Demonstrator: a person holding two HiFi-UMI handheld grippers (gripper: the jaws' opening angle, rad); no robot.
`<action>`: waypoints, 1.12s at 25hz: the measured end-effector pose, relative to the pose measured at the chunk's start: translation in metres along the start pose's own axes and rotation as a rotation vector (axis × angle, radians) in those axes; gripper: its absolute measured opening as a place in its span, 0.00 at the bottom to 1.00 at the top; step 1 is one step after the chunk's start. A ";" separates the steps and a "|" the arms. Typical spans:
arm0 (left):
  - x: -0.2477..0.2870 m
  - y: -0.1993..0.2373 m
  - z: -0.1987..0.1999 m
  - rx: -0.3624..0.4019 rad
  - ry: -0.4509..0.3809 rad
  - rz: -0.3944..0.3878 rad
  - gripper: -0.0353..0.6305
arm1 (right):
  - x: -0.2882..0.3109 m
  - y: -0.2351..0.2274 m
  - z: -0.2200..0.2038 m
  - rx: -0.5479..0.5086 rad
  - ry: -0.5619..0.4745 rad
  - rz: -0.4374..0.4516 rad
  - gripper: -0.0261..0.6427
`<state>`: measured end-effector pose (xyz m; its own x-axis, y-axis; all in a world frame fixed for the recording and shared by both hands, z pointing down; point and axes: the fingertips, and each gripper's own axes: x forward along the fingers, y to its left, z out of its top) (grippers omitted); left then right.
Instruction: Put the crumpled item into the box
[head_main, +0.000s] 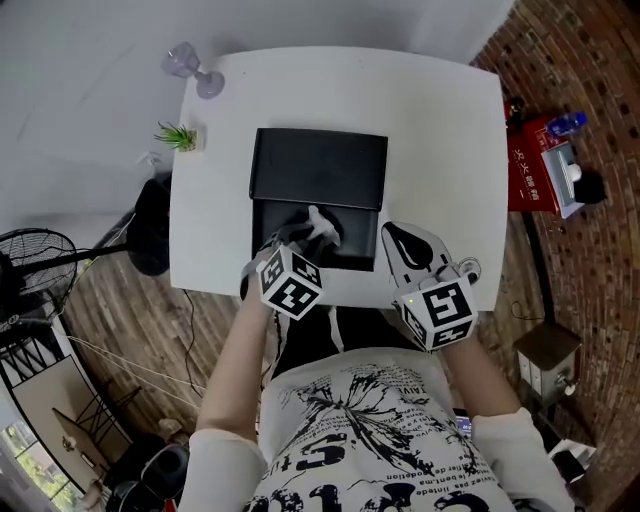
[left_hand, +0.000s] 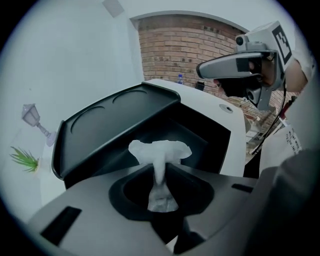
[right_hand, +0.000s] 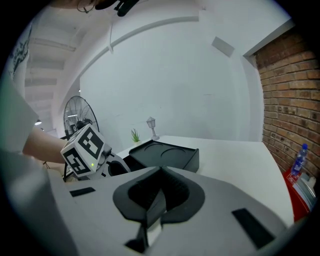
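**Tissue over box: drop could miss**

Left gripper (left_hand: 161, 189) is clamped on the tissue (left_hand: 160, 150), pinching its thin waist, with the crumpled top fanning out above the jaws. The tissue hangs over the open box (head_main: 318, 165), toward the near wall, and is not yet resting inside. Right gripper (right_hand: 155, 200) is closed and empty, parked beside the box over the table (head_main: 440, 130).

Risks:
- The tissue is light, so on release it may cling to a pad and get dragged back out.
- Released this close to the near wall, it could catch the rim and tip onto the table.
- Pushing lower could knock the box.
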<state>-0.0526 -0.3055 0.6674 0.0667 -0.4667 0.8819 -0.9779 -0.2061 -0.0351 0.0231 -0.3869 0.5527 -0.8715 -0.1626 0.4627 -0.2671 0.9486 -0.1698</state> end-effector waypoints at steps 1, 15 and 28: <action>0.000 0.001 0.000 -0.013 0.001 -0.002 0.20 | -0.001 -0.001 0.001 0.004 0.001 -0.007 0.06; -0.108 0.033 0.047 -0.112 -0.348 0.034 0.26 | -0.015 0.043 0.049 -0.027 -0.068 -0.086 0.06; -0.298 0.094 0.064 -0.130 -0.800 0.239 0.08 | -0.053 0.097 0.144 -0.079 -0.294 -0.205 0.06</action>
<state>-0.1523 -0.2403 0.3711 -0.0728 -0.9636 0.2574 -0.9953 0.0535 -0.0810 -0.0160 -0.3257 0.3862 -0.8872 -0.4117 0.2084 -0.4259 0.9044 -0.0262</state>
